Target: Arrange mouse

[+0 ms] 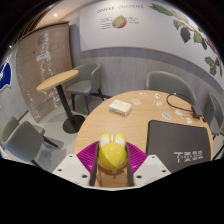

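One yellow mouse (112, 158) pinched in the claw (112, 168)
Both pink pads press its sides, holding it above the round wooden table (120, 125). A laptop (178, 140) lies ahead to the right. Pickup looks done; setting the mouse in its place remains.

Laptop (182, 148) on round table (115, 125)

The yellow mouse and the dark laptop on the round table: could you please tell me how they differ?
The yellow mouse is small and rounded; the dark laptop is much larger and flat. The mouse sits gripped between the gripper's fingers; the laptop lies closed on the round table, beside them. Colour differs: bright yellow against dark grey.
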Demonstrator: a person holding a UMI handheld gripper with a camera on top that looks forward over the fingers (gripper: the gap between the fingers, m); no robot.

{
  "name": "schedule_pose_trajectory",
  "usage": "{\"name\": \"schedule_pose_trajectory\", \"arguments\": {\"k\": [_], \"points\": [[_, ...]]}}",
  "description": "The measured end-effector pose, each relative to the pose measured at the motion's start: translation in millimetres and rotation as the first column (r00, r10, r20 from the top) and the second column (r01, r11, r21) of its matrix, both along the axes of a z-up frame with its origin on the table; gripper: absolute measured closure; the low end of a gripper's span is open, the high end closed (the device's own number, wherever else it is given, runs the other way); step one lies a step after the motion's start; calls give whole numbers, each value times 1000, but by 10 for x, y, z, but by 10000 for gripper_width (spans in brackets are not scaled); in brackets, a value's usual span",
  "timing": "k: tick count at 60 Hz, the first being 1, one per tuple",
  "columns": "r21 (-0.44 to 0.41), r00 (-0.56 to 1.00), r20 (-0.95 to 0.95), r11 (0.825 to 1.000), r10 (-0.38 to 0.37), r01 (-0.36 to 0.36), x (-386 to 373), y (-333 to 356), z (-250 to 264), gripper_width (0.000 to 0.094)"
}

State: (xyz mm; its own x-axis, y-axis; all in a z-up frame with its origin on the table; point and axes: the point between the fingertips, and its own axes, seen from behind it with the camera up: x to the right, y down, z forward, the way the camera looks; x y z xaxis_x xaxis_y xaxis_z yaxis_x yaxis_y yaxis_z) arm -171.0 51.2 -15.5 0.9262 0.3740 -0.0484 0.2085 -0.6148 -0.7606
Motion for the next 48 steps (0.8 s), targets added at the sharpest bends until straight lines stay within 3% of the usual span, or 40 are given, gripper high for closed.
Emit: {"name": "schedule_pose_trajectory", "arguments": {"k": [6,10,15,20,23,28,32,43,48], "points": [[4,993,-119,1000,-8,8,-33,-52,230,562],[124,988,-151,992,4,15,186,-20,755,568],[288,991,-115,953,-68,99,785,53,1456,569],[366,981,-66,910,-185,196,1560,57,1706,570],[348,964,-58,900,-261,265,2014,52,1614,572],[244,932,-40,900,-361,360,2462,134,1144,570],[144,919,-37,908,-392,393,2624,160,670,571],[-43,931,-27,931,-365,363,2667,18,35,520],[-32,933,-46,934,-356,355,2655,67,45,450]]}}
